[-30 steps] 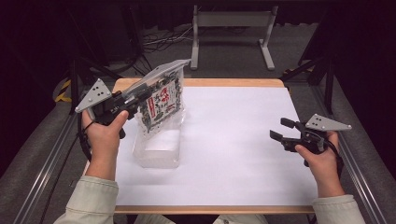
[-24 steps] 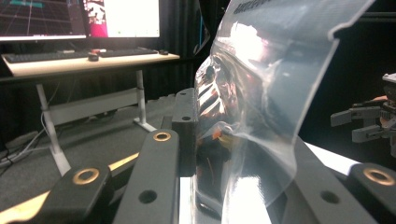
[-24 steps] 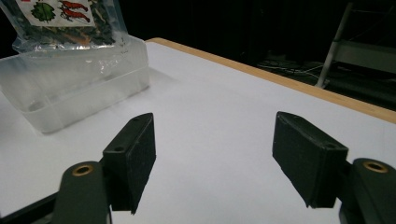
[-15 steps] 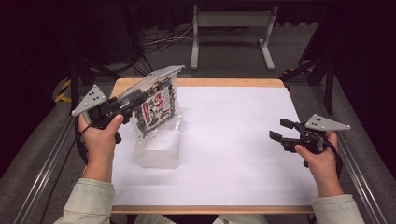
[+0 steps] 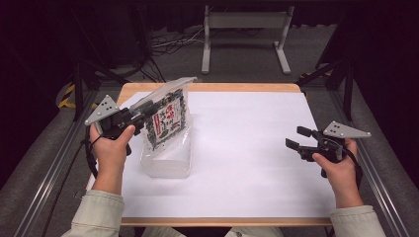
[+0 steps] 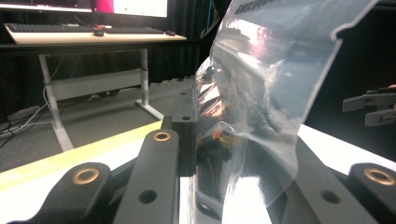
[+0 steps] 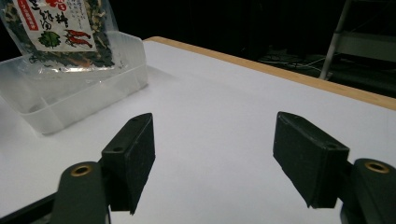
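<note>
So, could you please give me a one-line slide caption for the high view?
Left gripper holds a snack packet over a clear plastic tray; right gripper waits open.

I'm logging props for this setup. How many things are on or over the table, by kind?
Clear plastic tubs: 1
Printed food bags: 1, held in the left gripper
White table sheets: 1
Total: 3
</note>
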The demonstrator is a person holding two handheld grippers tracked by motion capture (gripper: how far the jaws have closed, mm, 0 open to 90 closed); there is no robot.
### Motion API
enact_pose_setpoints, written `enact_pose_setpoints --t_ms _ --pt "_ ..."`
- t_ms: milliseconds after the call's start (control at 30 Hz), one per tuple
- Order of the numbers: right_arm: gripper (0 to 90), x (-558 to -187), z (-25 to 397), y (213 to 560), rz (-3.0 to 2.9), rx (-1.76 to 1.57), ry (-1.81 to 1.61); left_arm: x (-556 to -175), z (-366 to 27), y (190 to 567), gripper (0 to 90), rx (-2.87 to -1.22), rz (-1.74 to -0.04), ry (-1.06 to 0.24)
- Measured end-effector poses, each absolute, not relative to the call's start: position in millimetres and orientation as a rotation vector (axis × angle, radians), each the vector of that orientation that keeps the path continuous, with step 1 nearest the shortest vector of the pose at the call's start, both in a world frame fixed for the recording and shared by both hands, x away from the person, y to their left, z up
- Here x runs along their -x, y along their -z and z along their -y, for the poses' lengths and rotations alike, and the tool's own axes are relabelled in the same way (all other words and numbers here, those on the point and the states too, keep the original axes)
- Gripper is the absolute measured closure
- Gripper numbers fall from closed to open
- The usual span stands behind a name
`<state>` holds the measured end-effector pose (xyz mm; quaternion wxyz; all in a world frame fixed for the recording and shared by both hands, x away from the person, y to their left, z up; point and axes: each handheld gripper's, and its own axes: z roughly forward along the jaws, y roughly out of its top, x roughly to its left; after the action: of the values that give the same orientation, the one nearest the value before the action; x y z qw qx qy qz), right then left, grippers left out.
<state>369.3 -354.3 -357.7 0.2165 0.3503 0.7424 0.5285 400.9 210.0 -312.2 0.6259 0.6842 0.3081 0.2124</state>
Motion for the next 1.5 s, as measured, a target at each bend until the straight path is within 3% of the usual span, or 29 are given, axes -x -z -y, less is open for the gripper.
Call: enact_pose_setpoints --t_ms 667,1500 --pt "30.1 -369.2 354.9 359.5 -2.060 -0.977 -1.462 -407.1 -208.7 321.4 73.7 -1.579 -0.737 -0.434" --pt "29.5 -369.8 351.9 362.7 -2.078 -0.973 -1.445 -411.4 -213.9 331.1 73.5 -1.710 -0.794 -0.410"
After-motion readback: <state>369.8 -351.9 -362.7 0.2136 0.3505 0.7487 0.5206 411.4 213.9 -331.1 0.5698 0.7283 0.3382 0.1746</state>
